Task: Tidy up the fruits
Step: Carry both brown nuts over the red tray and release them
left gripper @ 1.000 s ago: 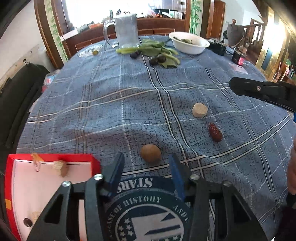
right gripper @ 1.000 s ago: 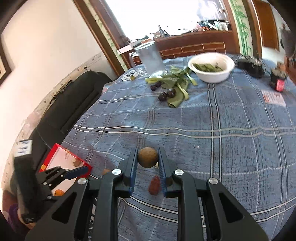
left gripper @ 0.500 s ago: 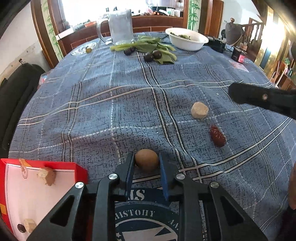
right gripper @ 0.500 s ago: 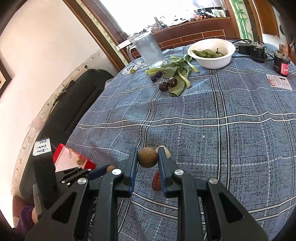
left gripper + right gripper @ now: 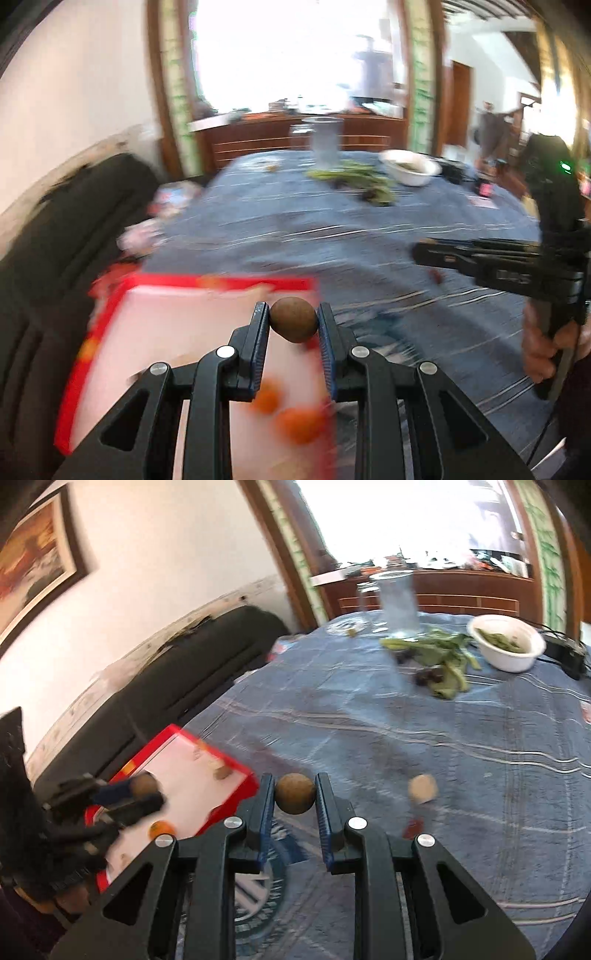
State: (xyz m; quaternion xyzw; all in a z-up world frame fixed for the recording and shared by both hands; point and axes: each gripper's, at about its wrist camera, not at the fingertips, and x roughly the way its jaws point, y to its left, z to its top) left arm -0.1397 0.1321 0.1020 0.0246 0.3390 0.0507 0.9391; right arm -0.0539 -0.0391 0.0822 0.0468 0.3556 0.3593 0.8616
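My left gripper (image 5: 293, 325) is shut on a round brown fruit (image 5: 293, 324) and holds it in the air over the right part of a red-rimmed white tray (image 5: 122, 302). Blurred orange fruits (image 5: 295, 421) lie in the tray below it. My right gripper (image 5: 294, 793) is shut on a second round brown fruit (image 5: 294, 793) above the blue checked tablecloth (image 5: 461, 760). In the right wrist view the left gripper (image 5: 138, 792) hangs over the tray (image 5: 240, 788). A pale round fruit (image 5: 423, 788) and a red date (image 5: 413, 827) lie on the cloth.
Far across the table stand a glass mug (image 5: 399, 605), a white bowl (image 5: 506, 642) of greens, loose green leaves (image 5: 443, 657) and dark plums (image 5: 428, 675). A black sofa (image 5: 155, 686) runs along the left wall. A hand (image 5: 546, 350) grips the right gripper's handle.
The left gripper closed on the brown fruit on the cloth, lifted it and swung left over the red tray. The right gripper, still holding its fruit, shifted left towards the tray.
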